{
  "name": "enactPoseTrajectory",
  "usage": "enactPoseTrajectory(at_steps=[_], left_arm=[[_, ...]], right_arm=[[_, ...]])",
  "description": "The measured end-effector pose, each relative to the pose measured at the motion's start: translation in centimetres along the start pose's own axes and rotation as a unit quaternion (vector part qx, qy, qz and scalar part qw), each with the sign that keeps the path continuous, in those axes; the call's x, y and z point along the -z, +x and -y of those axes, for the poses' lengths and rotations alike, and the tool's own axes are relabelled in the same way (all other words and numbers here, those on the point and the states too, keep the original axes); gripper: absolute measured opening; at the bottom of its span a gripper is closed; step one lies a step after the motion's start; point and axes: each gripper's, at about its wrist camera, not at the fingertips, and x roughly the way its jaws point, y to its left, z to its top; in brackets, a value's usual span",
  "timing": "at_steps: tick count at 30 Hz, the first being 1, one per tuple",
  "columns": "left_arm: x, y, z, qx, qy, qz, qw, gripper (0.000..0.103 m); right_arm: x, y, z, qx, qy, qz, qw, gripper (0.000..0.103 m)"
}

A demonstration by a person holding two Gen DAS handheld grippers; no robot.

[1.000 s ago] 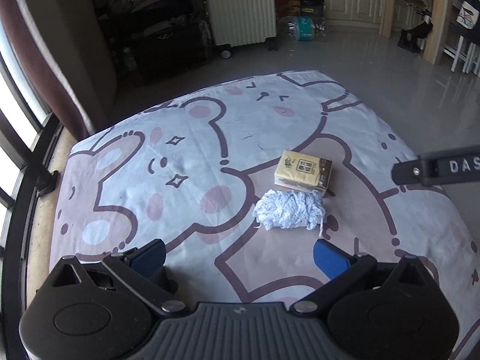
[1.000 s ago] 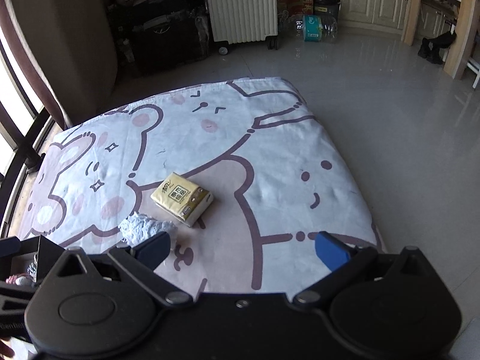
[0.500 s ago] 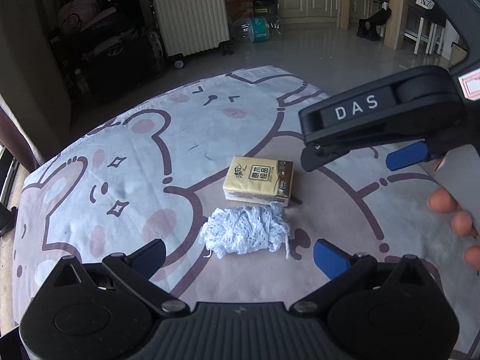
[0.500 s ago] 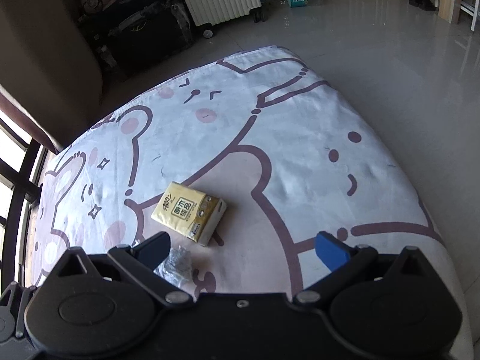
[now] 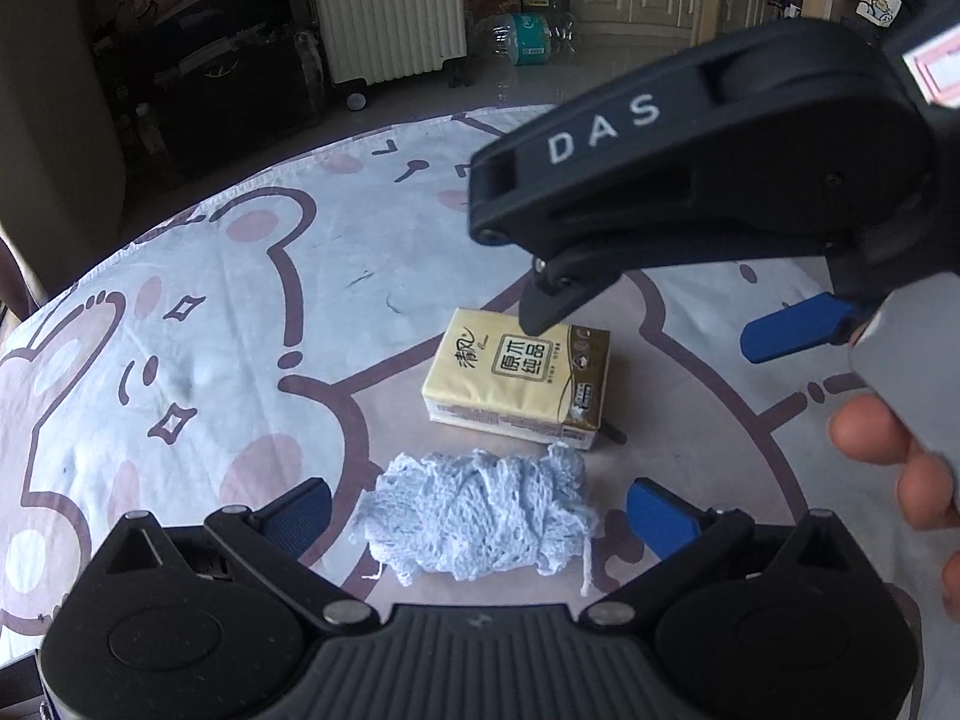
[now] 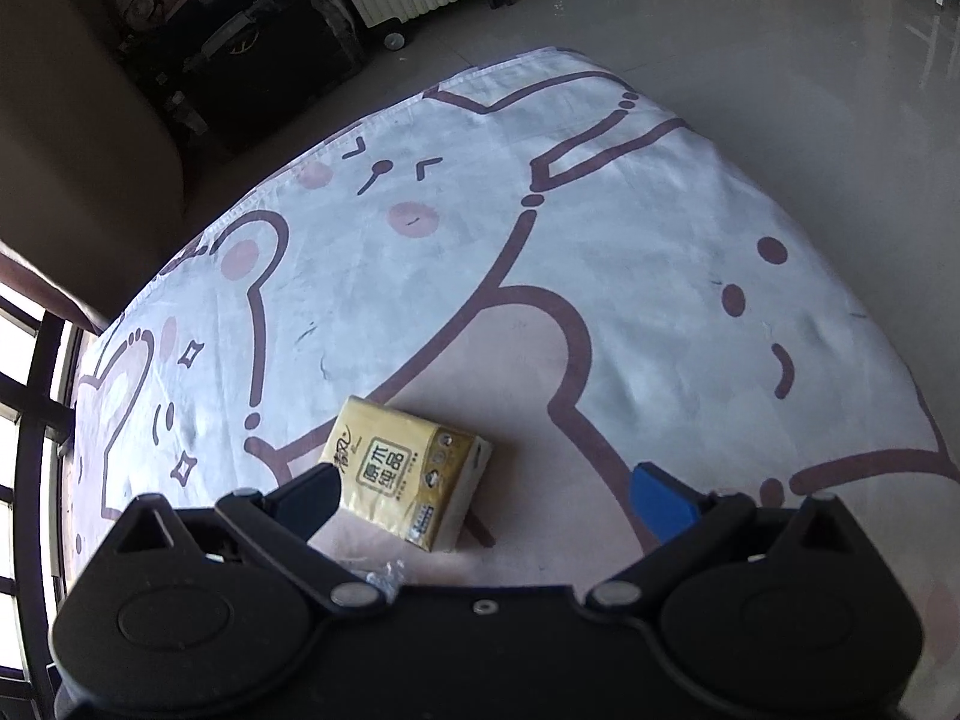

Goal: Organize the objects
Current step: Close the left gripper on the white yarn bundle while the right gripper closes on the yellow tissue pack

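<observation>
Tissue pack (image 5: 517,383) lay mid-frame on the sheet (image 5: 240,312), long axis running left to right. Cloth (image 5: 477,519) showed whole only in left view. Left gripper (image 5: 477,510) and right gripper (image 6: 486,495) spread wide, empty.

The left wrist view sits low and close behind the left hand-held gripper (image 5: 474,510), facing forward and down across the bear-printed white and pink bedsheet (image 5: 240,312) toward the far room. The right wrist view rides the right hand-held gripper (image 6: 486,489), higher and tilted steeply down. Both share the yellow rectangular tissue pack (image 5: 519,387) (image 6: 408,471) and the sheet around it.
</observation>
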Motion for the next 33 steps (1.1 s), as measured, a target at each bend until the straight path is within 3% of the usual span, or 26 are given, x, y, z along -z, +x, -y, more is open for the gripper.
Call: enactPoseTrajectory(at_steps=[4,8,10,14,25,31,33], left_arm=[[-0.2,0.7,-0.4,-0.002,-0.017,-0.003,0.9999,0.1],[-0.2,1.1,-1.3,0.016,-0.035,-0.014,0.9992,0.082],[-0.3,0.9,-1.4,0.021,-0.034,-0.013,0.9991,0.08],[-0.1,0.2,-2.1,0.017,-0.029,-0.007,0.9994,0.079],[1.2,-2.3,-6.8,0.021,-0.087,0.007,0.996,0.078],[1.2,-2.6,-8.1,0.031,-0.094,0.012,0.995,0.078],[1.3,-2.6,-8.2,0.034,-0.094,0.012,0.995,0.078]], right_arm=[[-0.4,0.5,-0.3,-0.004,-0.006,0.001,1.0,0.103],[-0.7,1.2,-0.1,-0.004,0.006,-0.003,1.0,0.103],[-0.8,1.6,-0.1,-0.005,0.018,-0.006,1.0,0.103],[-0.9,2.2,-0.6,-0.004,0.04,-0.011,0.999,0.103],[-0.7,3.8,-3.9,0.009,0.047,-0.012,0.999,0.101],[-0.4,5.2,-6.3,0.076,-0.003,-0.01,0.997,0.098],[-0.2,5.6,-6.8,0.085,-0.018,-0.015,0.996,0.09]])
